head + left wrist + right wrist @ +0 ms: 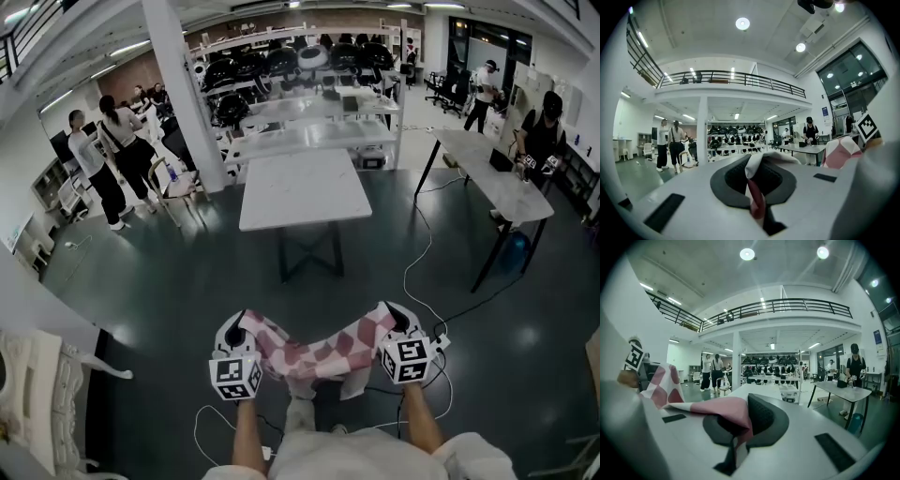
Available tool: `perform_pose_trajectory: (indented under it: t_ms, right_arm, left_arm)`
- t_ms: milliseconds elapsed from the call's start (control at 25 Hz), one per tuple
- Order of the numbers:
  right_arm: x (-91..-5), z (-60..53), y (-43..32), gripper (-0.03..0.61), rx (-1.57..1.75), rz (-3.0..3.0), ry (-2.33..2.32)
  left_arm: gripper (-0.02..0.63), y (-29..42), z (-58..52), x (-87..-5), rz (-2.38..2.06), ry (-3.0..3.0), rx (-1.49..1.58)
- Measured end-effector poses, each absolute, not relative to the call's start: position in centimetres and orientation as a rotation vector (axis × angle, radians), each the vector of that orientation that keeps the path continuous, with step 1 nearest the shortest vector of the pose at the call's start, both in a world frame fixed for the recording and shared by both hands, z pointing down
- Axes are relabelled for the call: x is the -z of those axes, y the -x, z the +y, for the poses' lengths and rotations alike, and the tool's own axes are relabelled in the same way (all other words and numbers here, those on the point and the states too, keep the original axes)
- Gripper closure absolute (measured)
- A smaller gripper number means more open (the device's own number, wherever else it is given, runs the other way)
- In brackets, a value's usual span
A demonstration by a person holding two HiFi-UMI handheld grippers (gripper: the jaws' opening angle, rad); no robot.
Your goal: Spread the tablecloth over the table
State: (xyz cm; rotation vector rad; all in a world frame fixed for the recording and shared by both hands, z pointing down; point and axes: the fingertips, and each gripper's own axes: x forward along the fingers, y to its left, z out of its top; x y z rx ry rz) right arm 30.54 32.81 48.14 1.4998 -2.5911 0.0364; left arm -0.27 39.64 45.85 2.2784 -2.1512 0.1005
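A pink-and-white checked tablecloth [319,356] hangs bunched between my two grippers, low in the head view. My left gripper [236,335] is shut on one corner of it; the cloth [757,187] shows pinched between the dark pads. My right gripper [398,323] is shut on the other corner, with pink cloth [726,411] draped over its left pad. The white table [302,187] stands ahead across the dark floor, well beyond both grippers, and its top is bare. It also appears straight ahead in the right gripper view as the white table [750,389].
A second long table [492,173] stands at the right with people near it. Shelving racks [309,84] with dark helmets fill the back. A white pillar [183,94] and several people stand at the left. Cables [417,272] snake over the floor on the right.
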Motion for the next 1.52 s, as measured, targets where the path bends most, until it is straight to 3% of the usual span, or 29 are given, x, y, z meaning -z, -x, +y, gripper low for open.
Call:
perform_pose_trajectory:
  t_ms: [360, 1200, 1520]
  right_arm:
    - [-48.8, 23.6, -27.3, 0.561, -0.017, -2.571, -1.535]
    - [-46.7, -2.3, -9.6, 0.561, 0.045, -2.513, -1.596]
    - [-46.0, -7.7, -6.1, 0.561, 0.059, -2.523, -1.599]
  left_arm:
    - [0.584, 3.5, 29.6, -46.0, -2.127, -2.327, -0.059]
    - [0.584, 21.5, 2.5, -44.9, -2.073, -2.375, 0.017]
    - [0.584, 25.0, -3.0, -44.2, -2.075, -2.390, 0.011]
